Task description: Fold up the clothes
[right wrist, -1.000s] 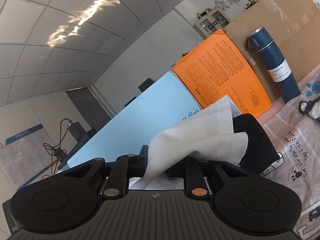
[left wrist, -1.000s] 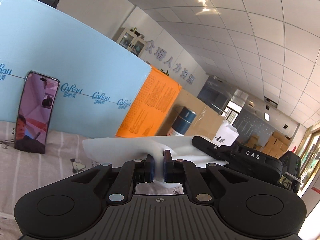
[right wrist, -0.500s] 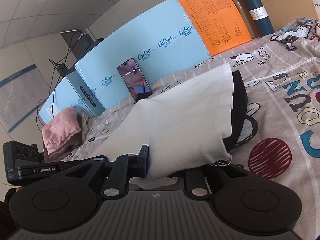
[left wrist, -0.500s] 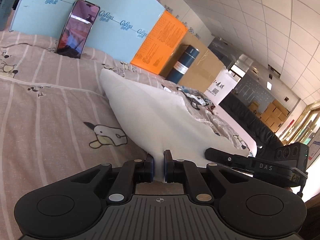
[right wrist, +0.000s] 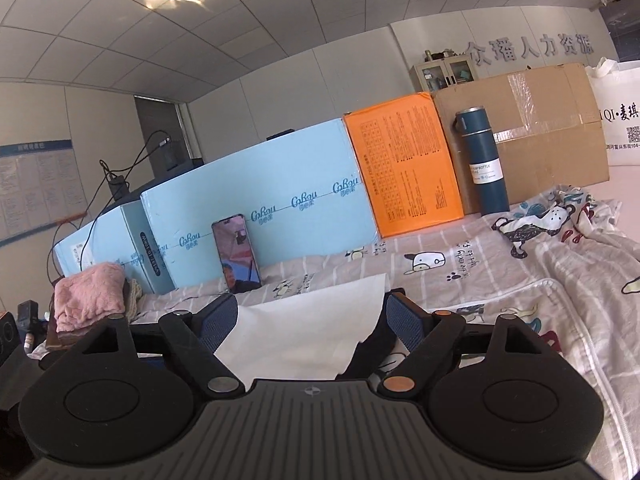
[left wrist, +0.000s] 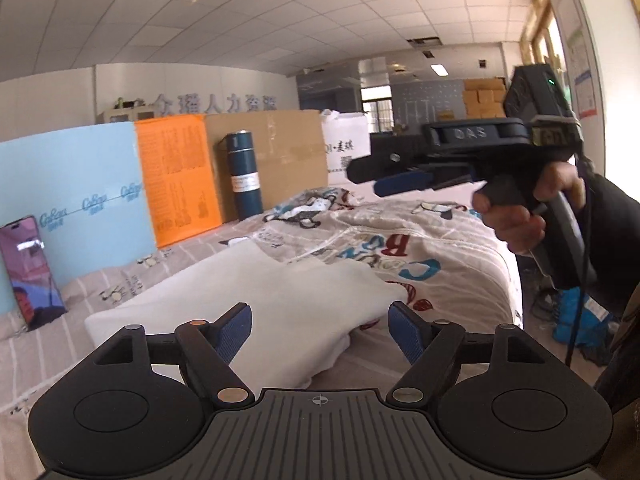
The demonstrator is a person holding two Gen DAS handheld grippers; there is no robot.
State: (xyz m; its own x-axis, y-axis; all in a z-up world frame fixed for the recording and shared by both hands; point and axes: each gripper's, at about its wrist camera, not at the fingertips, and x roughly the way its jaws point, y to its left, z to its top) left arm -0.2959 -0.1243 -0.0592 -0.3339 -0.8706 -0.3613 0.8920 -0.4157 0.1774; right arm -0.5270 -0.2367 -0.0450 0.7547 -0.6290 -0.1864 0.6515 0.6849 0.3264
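White garment [left wrist: 256,300] between parted fingers [left wrist: 236,332]

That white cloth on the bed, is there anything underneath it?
In the right wrist view, a dark garment peeks out from under the white cloth at its right edge. The patterned bedsheet lies below both. How far the dark piece reaches under the cloth is covered.

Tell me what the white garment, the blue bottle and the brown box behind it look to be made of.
White garment: soft matte woven or knit fabric, probably cotton; it lies limp on the bed with rounded folded edges. Blue bottle: smooth, slightly glossy hard shell, likely coated metal, though plastic can't be ruled out; paper-looking white label. Brown box: matte corrugated cardboard, with shiny clear tape strips across it.
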